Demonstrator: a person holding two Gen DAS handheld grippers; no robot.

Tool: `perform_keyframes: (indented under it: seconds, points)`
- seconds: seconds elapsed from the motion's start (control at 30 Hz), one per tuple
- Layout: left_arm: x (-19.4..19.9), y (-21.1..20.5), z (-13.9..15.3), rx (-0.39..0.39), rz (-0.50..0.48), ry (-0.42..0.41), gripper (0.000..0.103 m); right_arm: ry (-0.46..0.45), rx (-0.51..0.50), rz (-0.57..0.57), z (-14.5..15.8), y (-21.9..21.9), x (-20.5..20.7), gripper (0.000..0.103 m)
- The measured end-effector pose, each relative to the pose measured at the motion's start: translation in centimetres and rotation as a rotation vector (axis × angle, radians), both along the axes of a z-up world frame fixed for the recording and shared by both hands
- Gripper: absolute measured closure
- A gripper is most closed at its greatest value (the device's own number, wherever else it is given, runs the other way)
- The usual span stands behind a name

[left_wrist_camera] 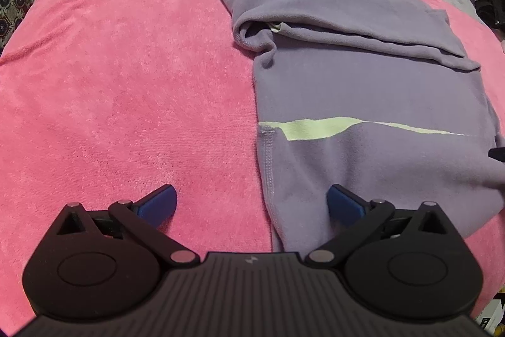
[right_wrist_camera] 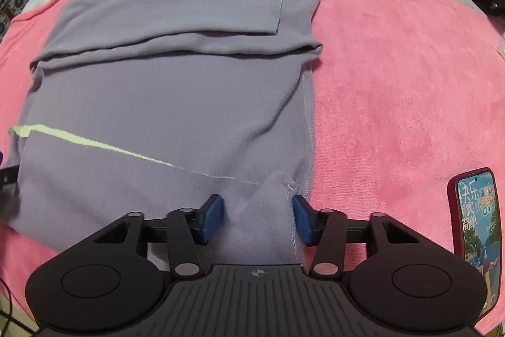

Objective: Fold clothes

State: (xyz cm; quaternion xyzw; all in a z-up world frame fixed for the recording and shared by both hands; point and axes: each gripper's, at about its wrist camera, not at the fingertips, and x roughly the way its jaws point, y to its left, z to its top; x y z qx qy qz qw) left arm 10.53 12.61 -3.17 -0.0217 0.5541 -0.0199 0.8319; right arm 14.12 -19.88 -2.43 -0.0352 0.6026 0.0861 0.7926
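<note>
Straddled near hem of purple garment [right_wrist_camera: 176, 103] with right claw [right_wrist_camera: 257, 218] apart, left claw [left_wrist_camera: 251, 204] apart at its left corner, for folding.

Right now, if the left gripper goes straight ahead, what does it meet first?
Likely the purple garment: its near left edge lies between the open jaws of the left gripper, above the pink towel. How high the gripper sits is unclear.

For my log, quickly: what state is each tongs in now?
Left tongs: open, holding nothing, astride the shirt edge.
Right tongs: open around a shirt corner, not clamped.
</note>
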Motion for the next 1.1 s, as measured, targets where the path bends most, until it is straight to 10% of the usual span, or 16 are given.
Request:
perform_keyframes:
  seconds: [0.07, 0.8, 1.1]
  points:
    - [-0.2, 0.0, 0.0, 0.000, 0.003, -0.010, 0.000, -0.012, -0.031, 0.017, 0.8, 0.3, -0.2, 0.095]
    - [0.5, -1.7, 2.6, -0.056, -0.108, -0.148, 0.003, -0.190, 0.096, 0.040, 9.2, -1.1, -1.4, 0.097]
    - [1.3, -1.0, 1.8, -0.073, -0.049, -0.136, 0.069, -0.199, 0.100, 0.054, 9.8, -1.3, -1.7, 0.097]
